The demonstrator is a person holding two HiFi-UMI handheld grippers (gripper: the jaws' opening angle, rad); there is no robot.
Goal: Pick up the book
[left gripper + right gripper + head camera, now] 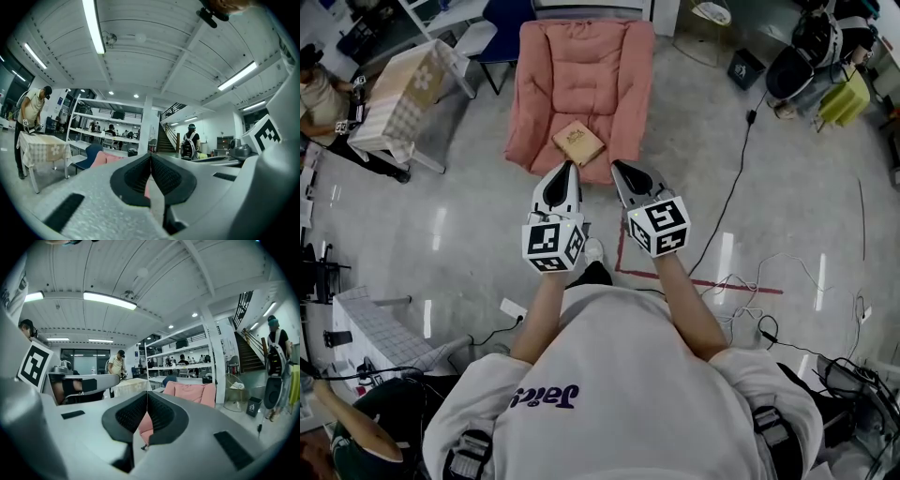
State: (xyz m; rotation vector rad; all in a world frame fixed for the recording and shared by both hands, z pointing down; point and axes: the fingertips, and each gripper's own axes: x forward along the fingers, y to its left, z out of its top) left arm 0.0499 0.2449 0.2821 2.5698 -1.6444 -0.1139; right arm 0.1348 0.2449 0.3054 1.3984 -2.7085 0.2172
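A tan book (578, 142) lies on the front of the seat of a pink armchair (581, 66) in the head view. My left gripper (567, 167) hovers just short of the chair's front edge, below and left of the book, jaws shut and empty. My right gripper (619, 166) is level with it, below and right of the book, also shut with nothing in it. In the left gripper view the shut left gripper (151, 157) points level, with the pink armchair (105, 159) low beyond it. In the right gripper view the shut right gripper (147, 394) hides most of the armchair (192, 392); the book is hidden in both gripper views.
A small table with a checked cloth (408, 89) stands left of the chair, with a person (319, 94) beside it. A black cable (736, 178) and red floor tape (712, 281) run to the right. Shelving (180, 359) and stairs (164, 138) stand far behind.
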